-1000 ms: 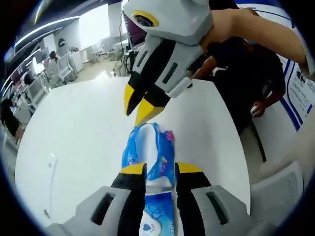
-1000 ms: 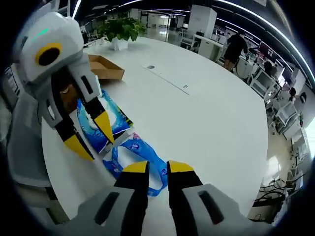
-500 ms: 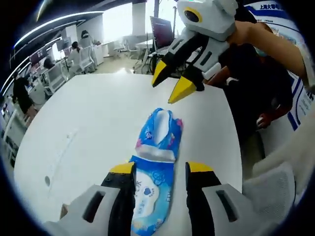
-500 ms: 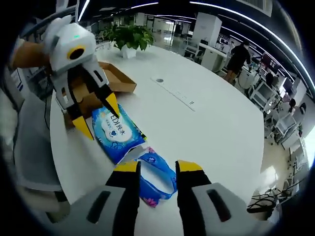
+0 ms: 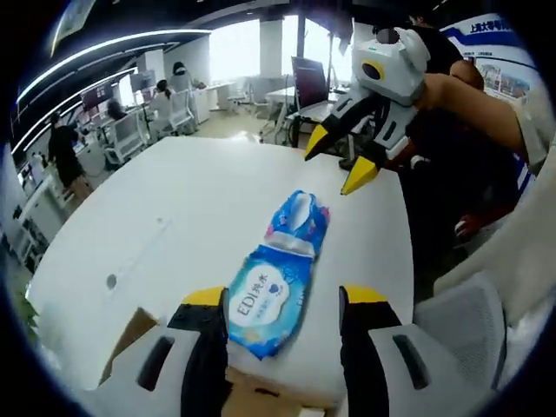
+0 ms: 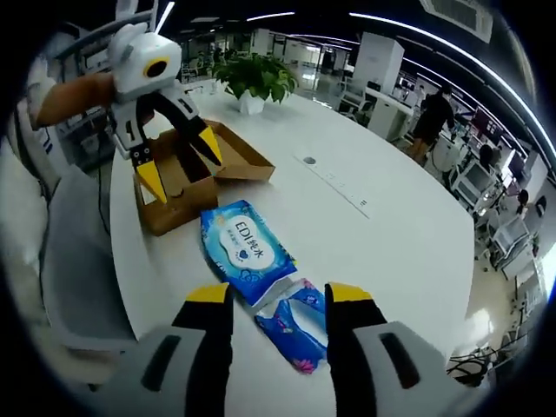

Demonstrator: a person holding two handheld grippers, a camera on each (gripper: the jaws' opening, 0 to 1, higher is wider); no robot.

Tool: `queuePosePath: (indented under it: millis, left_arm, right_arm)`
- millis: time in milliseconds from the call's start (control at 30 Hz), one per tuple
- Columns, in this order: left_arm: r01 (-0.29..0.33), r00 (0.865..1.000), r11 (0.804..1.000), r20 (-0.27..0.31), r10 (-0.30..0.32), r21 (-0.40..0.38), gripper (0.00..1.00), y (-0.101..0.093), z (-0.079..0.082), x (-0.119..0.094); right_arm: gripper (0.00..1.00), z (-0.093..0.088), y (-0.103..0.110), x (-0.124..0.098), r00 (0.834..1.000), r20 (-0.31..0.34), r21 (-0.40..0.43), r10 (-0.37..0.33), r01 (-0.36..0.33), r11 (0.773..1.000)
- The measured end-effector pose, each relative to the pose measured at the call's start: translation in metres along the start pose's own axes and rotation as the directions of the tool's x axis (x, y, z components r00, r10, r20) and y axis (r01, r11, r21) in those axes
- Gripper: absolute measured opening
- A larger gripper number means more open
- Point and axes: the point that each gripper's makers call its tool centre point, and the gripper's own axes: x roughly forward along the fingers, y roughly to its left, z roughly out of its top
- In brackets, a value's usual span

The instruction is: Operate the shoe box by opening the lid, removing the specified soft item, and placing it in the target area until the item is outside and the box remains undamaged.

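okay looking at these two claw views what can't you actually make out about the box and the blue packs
- Right gripper view: the shoe box inside is partly hidden by the left claw.
- Left gripper view: the box is cut off behind that claw's own jaws.
- Both views: print on the wipes pack and smaller blue pack is too small to read.

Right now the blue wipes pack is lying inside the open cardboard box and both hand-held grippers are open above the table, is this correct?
Not quite. The blue wipes pack lies on the white table, beside the open cardboard box, as the right gripper view shows. The rest holds: the left hand-held gripper and right hand-held gripper are open above the table.
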Motion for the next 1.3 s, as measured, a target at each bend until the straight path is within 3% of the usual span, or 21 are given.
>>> queuePosePath:
  millis: [100,267,600,767,1000,1300]
  left_arm:
    - [-0.056,0.998,0.998,-0.007,0.056,-0.018,0.55,0.009,-0.014,-0.022]
    - [-0.088,0.996,0.993,0.022,0.09,-0.078,0.59,0.015,-0.026,-0.05]
    - [-0.169,0.984,0.969,0.032,0.177,-0.181,0.68,0.026,-0.075,-0.105]
    - [-0.226,0.972,0.943,0.01,0.235,-0.243,0.67,0.035,-0.109,-0.132]
    - [-0.327,0.942,0.897,-0.022,0.336,-0.296,0.65,0.053,-0.141,-0.167]
    - [-0.403,0.911,0.845,-0.061,0.409,-0.351,0.64,0.065,-0.179,-0.201]
  right_arm:
    - [0.47,0.004,0.014,0.002,1.0,0.0,-0.014,0.027,-0.027,1.0]
    - [0.48,0.014,0.03,0.007,0.999,0.01,-0.02,0.05,-0.05,0.999]
    - [0.53,0.038,0.068,0.025,0.989,0.028,-0.077,0.144,-0.141,0.987]
    - [0.55,0.05,0.087,0.034,0.979,0.036,-0.13,0.203,-0.196,0.972]
    - [0.58,0.066,0.116,0.048,0.957,0.035,-0.209,0.288,-0.275,0.939]
    - [0.57,0.079,0.137,0.073,0.94,0.014,-0.244,0.34,-0.326,0.913]
